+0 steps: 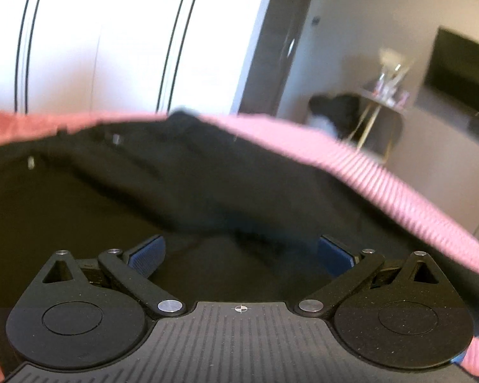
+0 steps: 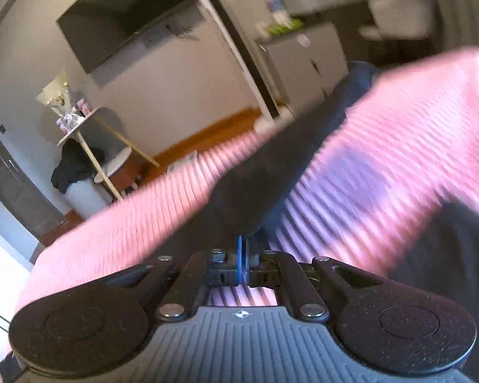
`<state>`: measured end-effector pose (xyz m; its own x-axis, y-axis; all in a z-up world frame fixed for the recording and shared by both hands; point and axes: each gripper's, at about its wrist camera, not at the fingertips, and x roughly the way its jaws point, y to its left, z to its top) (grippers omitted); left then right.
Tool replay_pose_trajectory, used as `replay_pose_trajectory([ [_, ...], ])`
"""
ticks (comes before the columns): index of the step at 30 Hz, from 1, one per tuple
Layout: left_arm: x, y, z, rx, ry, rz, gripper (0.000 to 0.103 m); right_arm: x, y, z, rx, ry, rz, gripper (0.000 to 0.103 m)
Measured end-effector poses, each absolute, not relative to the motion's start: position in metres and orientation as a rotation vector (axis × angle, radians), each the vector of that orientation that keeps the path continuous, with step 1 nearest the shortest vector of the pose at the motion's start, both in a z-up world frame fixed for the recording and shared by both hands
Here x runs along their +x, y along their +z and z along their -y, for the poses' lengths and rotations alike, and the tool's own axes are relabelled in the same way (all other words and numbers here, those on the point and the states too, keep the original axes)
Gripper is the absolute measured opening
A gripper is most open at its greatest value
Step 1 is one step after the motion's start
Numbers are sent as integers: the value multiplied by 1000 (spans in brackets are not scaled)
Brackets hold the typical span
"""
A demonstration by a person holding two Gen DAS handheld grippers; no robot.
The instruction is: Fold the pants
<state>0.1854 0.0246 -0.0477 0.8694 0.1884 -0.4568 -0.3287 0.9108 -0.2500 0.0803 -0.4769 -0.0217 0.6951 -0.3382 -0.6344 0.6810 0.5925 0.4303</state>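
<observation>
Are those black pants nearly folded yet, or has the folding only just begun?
Probably early on. No finished fold is visible: the black pants lie loosely spread on the pink cover. In hand: the right gripper is shut on a raised strip of the pants, while the left gripper is open over them, holding nothing. Laying that part over and smoothing it remains. Both views are blurred.

matt black cloth pants [image 1: 182, 188] on ribbed pink fabric bedcover [image 1: 383, 185].
</observation>
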Motion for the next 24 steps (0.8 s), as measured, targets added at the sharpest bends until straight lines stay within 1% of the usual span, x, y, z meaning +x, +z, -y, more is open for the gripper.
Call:
replay_pose_trajectory([
  [3,190,-31,-31,-344,170,-415,103,56,-63,477,851,-635,-578,2],
  [5,203,-23,-38,-405,59,-443,103,44,-72,483,935,-614,-534,2],
  [8,243,-18,-43,-472,-74,-520,103,37,-74,496,1047,-582,-489,11],
  [9,262,-18,-44,-505,-124,-540,103,34,-78,499,1075,-563,-465,22],
  [10,283,-20,-44,-551,-172,-565,103,33,-81,500,1105,-545,-443,28],
  [12,329,-29,-43,-637,-247,-633,103,30,-87,506,1142,-513,-407,34],
  [14,372,-45,-40,-738,-259,-700,103,27,-90,508,1147,-500,-388,34],
  [16,406,-60,-34,-807,-219,-773,97,23,-94,509,1165,-498,-369,34],
  [17,420,-66,-32,-830,-216,-794,83,16,-96,509,1177,-494,-362,34],
  [18,432,-71,-29,-857,-227,-816,67,15,-97,510,1185,-490,-359,34],
  [19,443,-75,-25,-865,-242,-829,65,15,-97,511,1185,-482,-355,34],
  [20,454,-80,-22,-856,-250,-857,65,14,-96,512,1184,-472,-355,34],
  [21,467,-87,-15,-840,-248,-919,59,15,-97,513,1171,-469,-357,27],
  [22,473,-92,-12,-840,-239,-949,51,14,-96,514,1149,-467,-353,18],
  [23,476,-94,-12,-856,-229,-949,30,12,-95,512,1139,-465,-351,16],
  [24,479,-96,-13,-875,-222,-959,4,12,-96,514,1145,-467,-358,16],
])
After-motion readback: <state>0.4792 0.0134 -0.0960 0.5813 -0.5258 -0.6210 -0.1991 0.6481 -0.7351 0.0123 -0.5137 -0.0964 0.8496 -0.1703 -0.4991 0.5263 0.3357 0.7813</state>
